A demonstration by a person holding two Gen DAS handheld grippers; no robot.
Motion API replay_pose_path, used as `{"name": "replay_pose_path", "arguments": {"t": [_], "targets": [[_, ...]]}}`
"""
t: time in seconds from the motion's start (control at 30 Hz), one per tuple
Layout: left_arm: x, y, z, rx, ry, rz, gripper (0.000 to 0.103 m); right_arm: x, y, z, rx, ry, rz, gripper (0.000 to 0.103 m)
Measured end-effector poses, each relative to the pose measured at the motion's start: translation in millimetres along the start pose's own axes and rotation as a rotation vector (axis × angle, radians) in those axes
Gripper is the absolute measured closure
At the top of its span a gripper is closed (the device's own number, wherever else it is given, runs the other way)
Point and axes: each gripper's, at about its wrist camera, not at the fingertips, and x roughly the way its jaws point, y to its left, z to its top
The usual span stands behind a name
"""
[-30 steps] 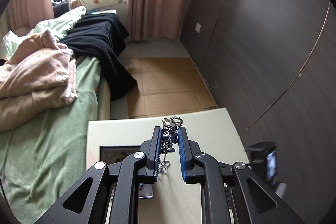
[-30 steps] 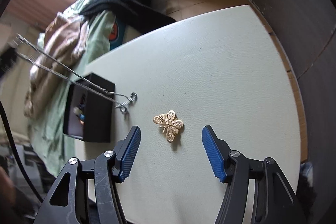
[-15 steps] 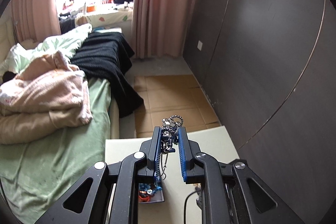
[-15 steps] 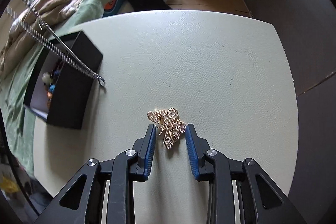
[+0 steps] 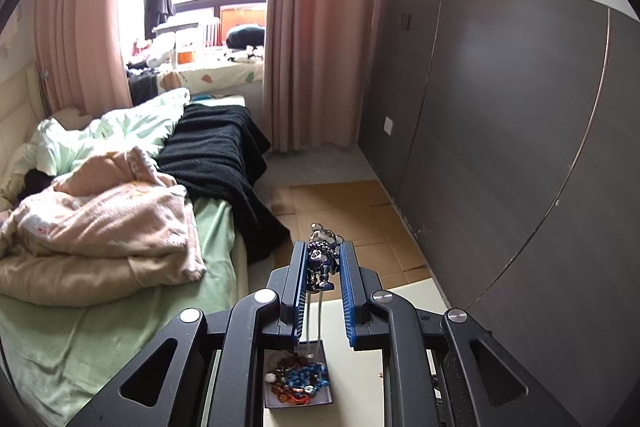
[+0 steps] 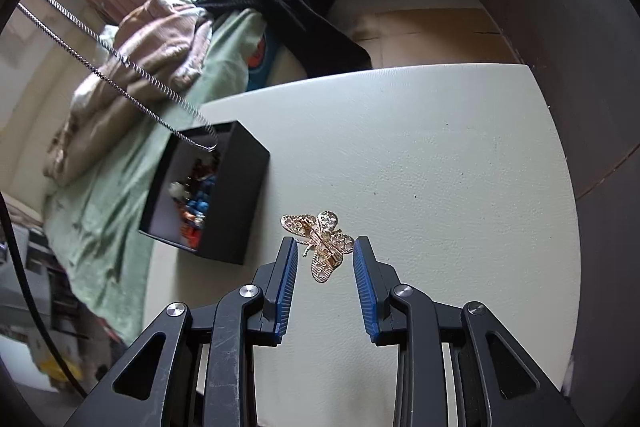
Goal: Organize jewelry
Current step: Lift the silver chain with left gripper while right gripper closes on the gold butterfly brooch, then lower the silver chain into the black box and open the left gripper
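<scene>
My left gripper (image 5: 323, 261) is shut on a silver bear pendant (image 5: 322, 255) of a necklace. Its chain (image 5: 314, 319) hangs down over a black jewelry box (image 5: 298, 379) holding beaded pieces. In the right wrist view the chain (image 6: 120, 67) runs from the upper left, and its end dangles just above the box (image 6: 224, 195). My right gripper (image 6: 324, 259) is shut on a gold butterfly brooch (image 6: 320, 245) and holds it above the pale table (image 6: 420, 167), to the right of the box.
A bed with green sheet, pink blanket (image 5: 100, 227) and black blanket (image 5: 216, 163) lies left of the table. A dark panelled wall (image 5: 520, 147) stands on the right. Cardboard covers the floor (image 5: 352, 211) beyond the table.
My left gripper has risen and carried the chain's end from the table to over the box. My right gripper has closed on the brooch and lifted it.
</scene>
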Motion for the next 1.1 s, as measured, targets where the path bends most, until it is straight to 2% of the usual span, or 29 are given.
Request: {"name": "replay_pose_path", "arguments": {"t": [0.23,0.63,0.87,1.1], "targets": [[3,5,0,-0.002,-0.002,0.0,0.087,-14,10,-3,0.006,-0.043,0.046,0.073],[23,5,-9,-0.015,0.022,0.0,0.087,-16,13,-4,0.008,-0.045,0.059,0.073],[55,13,-34,-0.05,0.091,-0.023,0.087,-21,2,-3,0.065,-0.066,0.095,0.073],[95,19,-65,-0.09,0.174,-0.055,0.087,-25,-7,-1,0.109,-0.088,0.091,0.073]]}}
